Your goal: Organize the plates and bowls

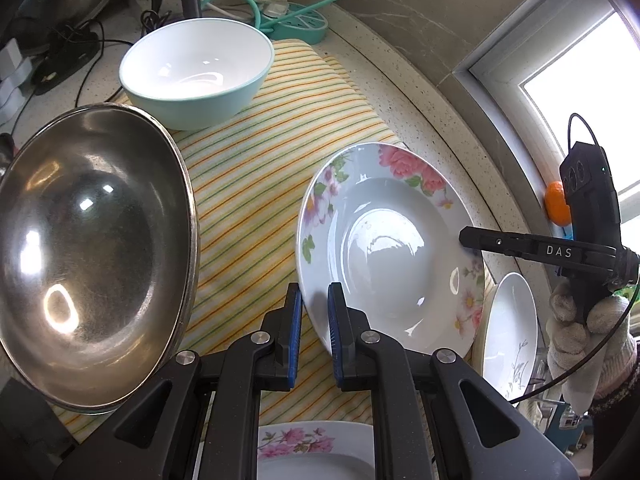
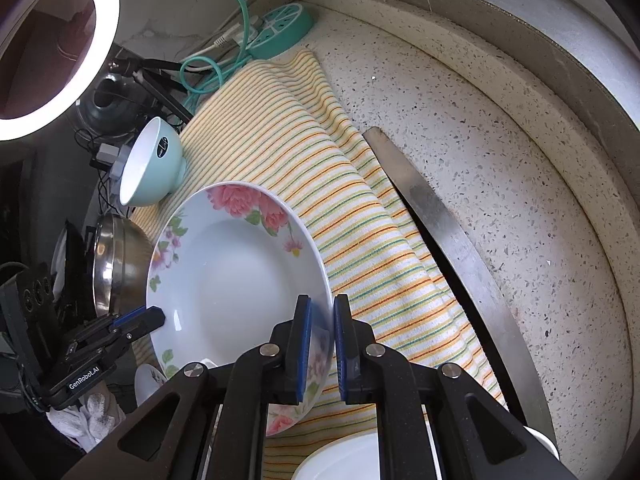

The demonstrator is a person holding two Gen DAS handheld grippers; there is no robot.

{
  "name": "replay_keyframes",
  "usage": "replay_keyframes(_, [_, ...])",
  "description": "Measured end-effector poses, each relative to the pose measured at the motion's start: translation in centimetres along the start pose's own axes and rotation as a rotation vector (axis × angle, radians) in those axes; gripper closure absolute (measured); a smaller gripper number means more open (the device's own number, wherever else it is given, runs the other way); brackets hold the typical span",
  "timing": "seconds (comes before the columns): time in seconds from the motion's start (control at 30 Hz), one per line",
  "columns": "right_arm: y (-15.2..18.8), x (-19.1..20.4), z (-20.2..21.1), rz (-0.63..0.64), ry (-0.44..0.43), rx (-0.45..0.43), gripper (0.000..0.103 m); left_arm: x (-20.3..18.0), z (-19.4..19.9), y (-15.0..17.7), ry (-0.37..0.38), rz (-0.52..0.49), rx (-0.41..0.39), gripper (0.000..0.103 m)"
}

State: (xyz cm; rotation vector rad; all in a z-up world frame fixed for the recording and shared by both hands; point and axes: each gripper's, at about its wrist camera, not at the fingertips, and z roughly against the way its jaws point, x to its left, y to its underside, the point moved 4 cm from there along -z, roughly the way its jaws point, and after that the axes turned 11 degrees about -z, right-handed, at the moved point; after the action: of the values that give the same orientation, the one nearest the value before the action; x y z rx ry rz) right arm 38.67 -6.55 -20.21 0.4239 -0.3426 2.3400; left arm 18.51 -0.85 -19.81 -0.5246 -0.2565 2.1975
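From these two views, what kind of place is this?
Most likely a home kitchen counter. A speckled stone worktop runs under a window, a striped cloth is spread on it, and dishes stand around: a flowered plate, a steel bowl, a pale green bowl.

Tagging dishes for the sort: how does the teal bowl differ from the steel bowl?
The teal bowl is teal outside and white inside; the steel bowl is bare, scuffed metal. In the left wrist view the teal bowl stands upright on the striped cloth while the steel bowl is tipped up toward the camera, looking larger, though it is nearer. Neither is gripped. Both are empty.
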Motion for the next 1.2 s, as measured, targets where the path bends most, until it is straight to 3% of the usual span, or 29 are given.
replay_keyframes(0.67, [2.7, 2.0, 2.9, -0.077, -0.006, -0.069, 0.093, 1.0, 2.9, -0.2, 0.062, -0.051, -0.026, 0.092])
replay_keyframes(1.2, [6.8, 4.0, 4.3, -0.153, -0.001, -0.133, 0.093, 1.2, 5.7, 0.2, 0.102, -0.132, -0.037, 0.092])
